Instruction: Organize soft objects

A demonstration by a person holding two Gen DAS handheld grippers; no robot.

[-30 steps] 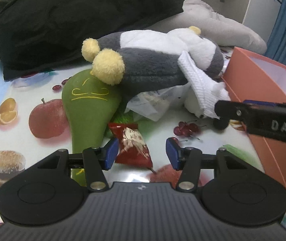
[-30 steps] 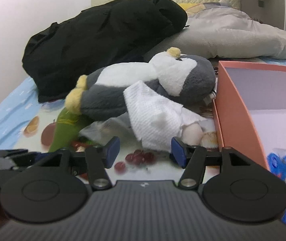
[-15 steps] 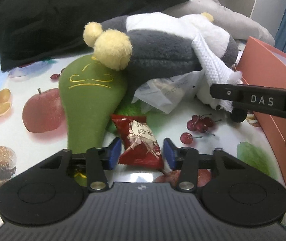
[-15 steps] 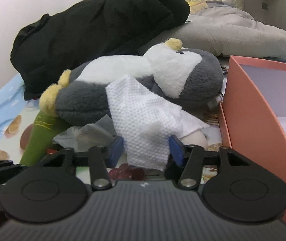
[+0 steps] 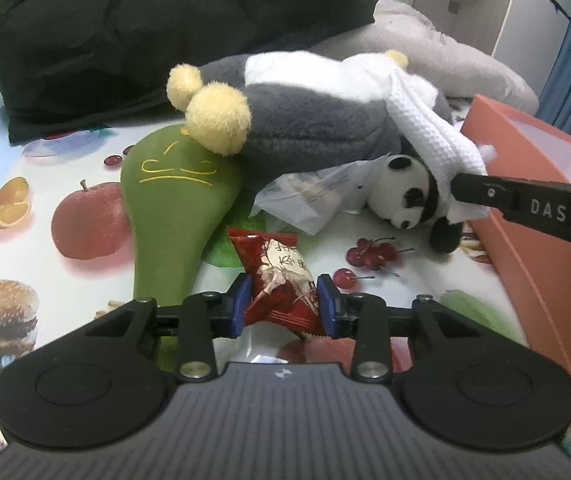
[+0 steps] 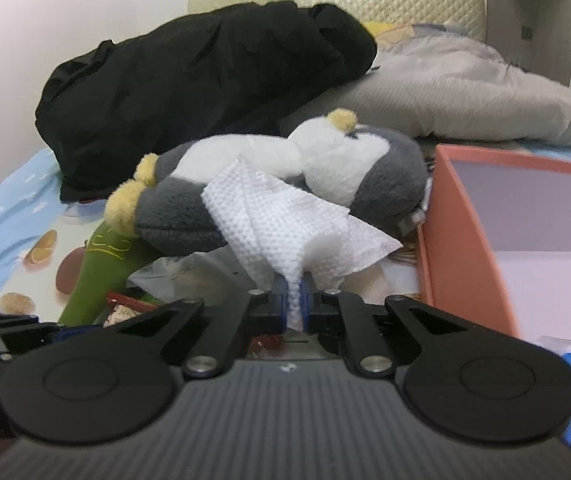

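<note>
My right gripper (image 6: 294,300) had just been closing and was pinched tight on the lower corner of the white cloth (image 6: 281,224), the blue pads squeezing a thin fold between them. The rest of that cloth lay draped over the grey penguin toy (image 6: 349,176), just beside the orange box (image 6: 473,240). My left gripper (image 5: 284,304) had also just been closing, and its pads touched both sides of the red snack packet (image 5: 281,276) on the fruit-print sheet (image 5: 85,208), beside the green plush (image 5: 173,208).

The cloth worried me most. I held only a small corner, so a quick pull could have slipped it out of the pads, or the weave could have caught on the penguin's fur and dragged the toy against the box. The little panda toy (image 5: 413,196) sat right under the cloth's edge, touching it, and might have rolled along with it.

The packet was puffy and slick, and my pads met it near its lower end. I judged that a harder squeeze could have popped it forward out of the pads, and a lift could have let it swing or twist loose. The clear plastic bag (image 5: 309,200) lay near its far end and could have snagged.
</note>
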